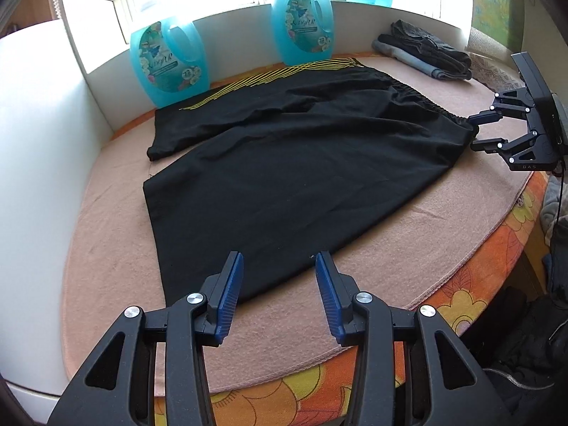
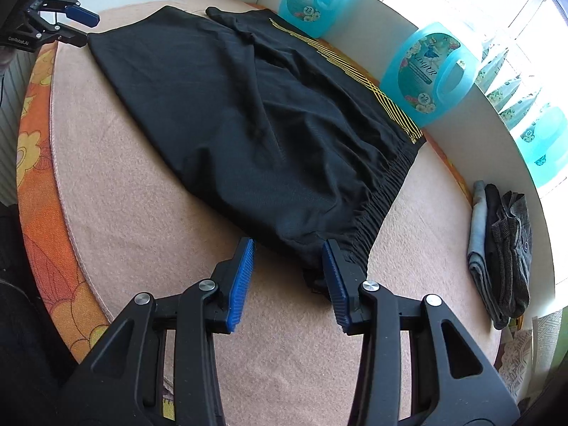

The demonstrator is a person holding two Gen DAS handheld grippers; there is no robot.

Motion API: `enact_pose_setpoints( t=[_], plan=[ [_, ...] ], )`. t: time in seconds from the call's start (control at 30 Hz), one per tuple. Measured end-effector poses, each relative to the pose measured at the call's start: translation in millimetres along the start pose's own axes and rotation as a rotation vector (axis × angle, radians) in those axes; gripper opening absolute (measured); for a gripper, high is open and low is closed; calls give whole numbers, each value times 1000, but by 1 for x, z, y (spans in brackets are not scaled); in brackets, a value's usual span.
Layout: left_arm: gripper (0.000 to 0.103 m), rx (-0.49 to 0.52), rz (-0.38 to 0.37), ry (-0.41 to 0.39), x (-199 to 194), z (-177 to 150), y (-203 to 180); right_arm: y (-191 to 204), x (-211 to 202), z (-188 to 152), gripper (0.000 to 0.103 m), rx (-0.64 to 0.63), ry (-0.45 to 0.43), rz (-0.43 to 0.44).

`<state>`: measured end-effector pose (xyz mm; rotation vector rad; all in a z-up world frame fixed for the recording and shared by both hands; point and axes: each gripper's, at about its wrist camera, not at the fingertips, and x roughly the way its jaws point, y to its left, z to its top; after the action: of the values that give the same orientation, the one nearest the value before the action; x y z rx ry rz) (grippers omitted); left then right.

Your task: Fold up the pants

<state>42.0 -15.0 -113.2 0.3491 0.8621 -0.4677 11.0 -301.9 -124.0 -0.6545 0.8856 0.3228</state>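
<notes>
Black smooth pants (image 1: 291, 163) flat on fuzzy pink blanket (image 1: 408, 234), elastic waistband ribbed.

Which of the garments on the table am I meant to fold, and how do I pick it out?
On the pink blanket, below the blue detergent bottles, black pants lie spread flat. Only they have yellow stripes; the other clothes are already a folded grey stack.

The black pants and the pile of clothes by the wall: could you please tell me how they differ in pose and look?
The black pants lie spread out flat across the middle of the pink blanket; the pile of clothes sits folded and stacked at its far edge. The pants are black with yellow stripes along one side; the pile is grey and dark, without stripes. Both rest on the blanket.
</notes>
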Motion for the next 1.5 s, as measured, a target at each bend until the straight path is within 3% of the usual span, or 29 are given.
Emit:
enact_pose_setpoints(
  t=[0.27, 0.37, 0.43, 0.53, 0.77, 0.97, 1.3, 1.33, 1.37, 1.4, 1.43, 1.5],
  plan=[
    [41, 28, -35, 36, 14, 3, -1, 3, 11, 0, 42, -97, 31, -41],
    [41, 30, -47, 44, 17, 4, -1, 1, 17, 1, 20, -106, 52, -41],
    [41, 41, -48, 42, 16, 4, -2, -1, 18, 2, 12, -108, 53, -44],
    [42, 72, -53, 45, 16, 4, -5, -8, 14, 8, 7, -75, 31, -37],
    [45, 144, -46, 58, 25, 5, -16, -25, 3, 28, 4, -28, -16, -61],
    [48, 206, 15, 74, 38, 5, -25, -35, -1, 43, 3, -12, -41, -83],
    [47, 207, 122, 49, 46, 8, -15, -44, -7, 52, 3, 8, -69, -95],
    [39, 210, 137, 46, 46, 7, -14, -45, -7, 51, 3, 11, -71, -94],
    [21, 211, 155, 50, 48, 6, -13, -44, -7, 51, 3, 15, -72, -93],
    [11, 207, 165, 55, 50, 6, -10, -44, -8, 50, 2, 20, -73, -93],
    [5, 199, 169, 51, 51, 5, -7, -44, -8, 49, 3, 24, -73, -90],
    [4, 171, 168, 19, 48, 6, -1, -43, -9, 48, 2, 27, -79, -93]
  ],
)
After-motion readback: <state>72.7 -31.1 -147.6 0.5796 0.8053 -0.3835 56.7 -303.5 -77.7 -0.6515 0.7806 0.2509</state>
